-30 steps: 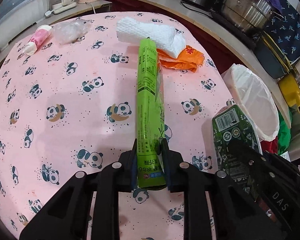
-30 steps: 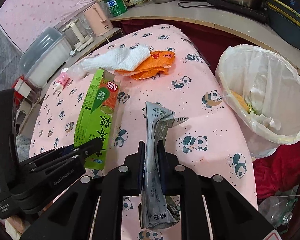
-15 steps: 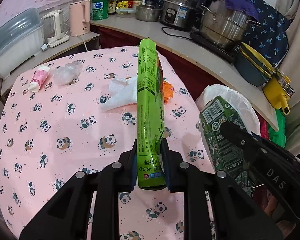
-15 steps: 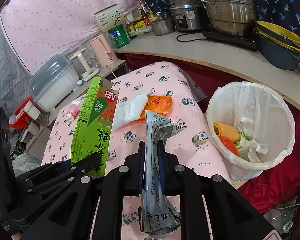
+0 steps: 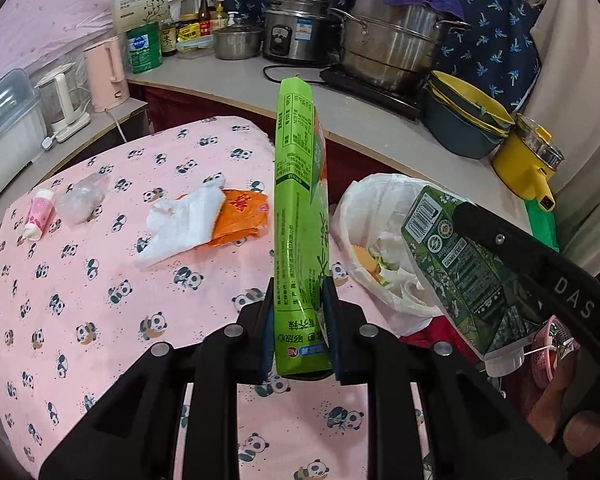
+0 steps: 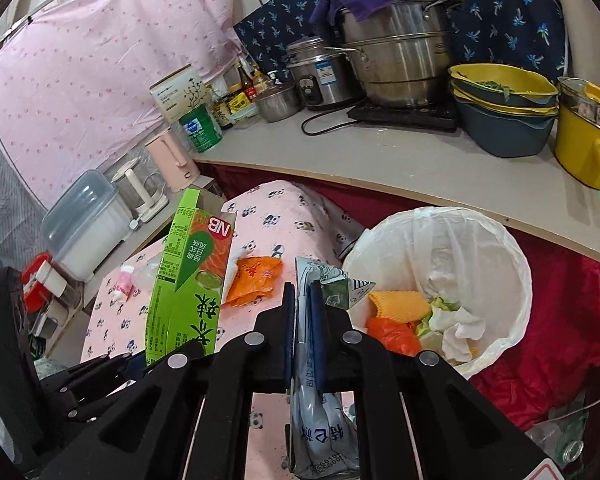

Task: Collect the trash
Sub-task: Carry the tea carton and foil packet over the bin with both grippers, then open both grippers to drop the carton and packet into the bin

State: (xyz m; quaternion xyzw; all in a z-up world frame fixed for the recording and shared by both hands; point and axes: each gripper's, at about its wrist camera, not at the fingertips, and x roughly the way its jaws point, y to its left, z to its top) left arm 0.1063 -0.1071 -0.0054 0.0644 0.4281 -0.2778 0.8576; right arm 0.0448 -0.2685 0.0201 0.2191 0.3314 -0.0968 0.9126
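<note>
Since a second ago, when both pieces of rubbish hung low over the panda tablecloth [image 5: 100, 300], the two hands have lifted them and swung toward the bin [image 6: 500, 248], which now fills the right of both views. The left gripper [image 5: 298, 336] stays clenched on the tall green box [image 5: 296, 208], held upright above the table edge. The right gripper [image 6: 302, 344] pinches the flattened drink carton [image 6: 312, 420], its jaws closing tighter on it, with the carton's crumpled top just beside the bin's near rim. Neither item is over the opening yet, so I judge this the carry stage, with the drops to come. On the cloth a white paper towel [image 5: 180, 224], an orange wrapper [image 5: 240, 220], a clear plastic scrap [image 5: 82, 200] and a small pink tube [image 5: 38, 216] lie uncollected, so the task looks well short of done.
</note>
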